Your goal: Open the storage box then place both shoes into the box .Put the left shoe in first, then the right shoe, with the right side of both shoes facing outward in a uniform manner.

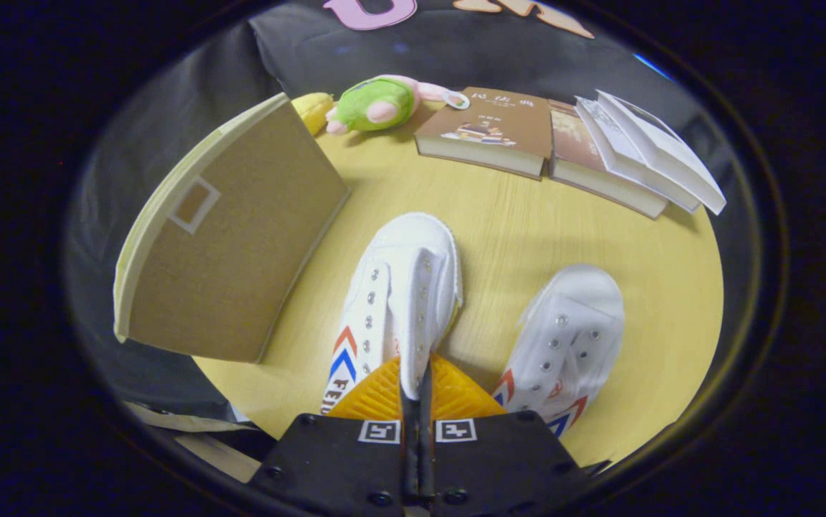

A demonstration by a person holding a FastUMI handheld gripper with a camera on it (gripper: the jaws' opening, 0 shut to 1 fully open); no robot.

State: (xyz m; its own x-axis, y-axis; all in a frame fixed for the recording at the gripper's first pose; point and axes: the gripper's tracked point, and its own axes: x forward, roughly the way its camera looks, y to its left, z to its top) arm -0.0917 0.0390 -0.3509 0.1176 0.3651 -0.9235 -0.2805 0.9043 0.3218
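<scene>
Tool (416, 391) pinching the left shoe (402, 294) by its tongue—carry it to the storage box (230, 237) at ten o'clock, right side outward, clear of the right shoe (567, 334).

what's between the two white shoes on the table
In the gripper view, only bare yellow table lies between the shoe pinched in the shut hand-held gripper and the other shoe.
</scene>
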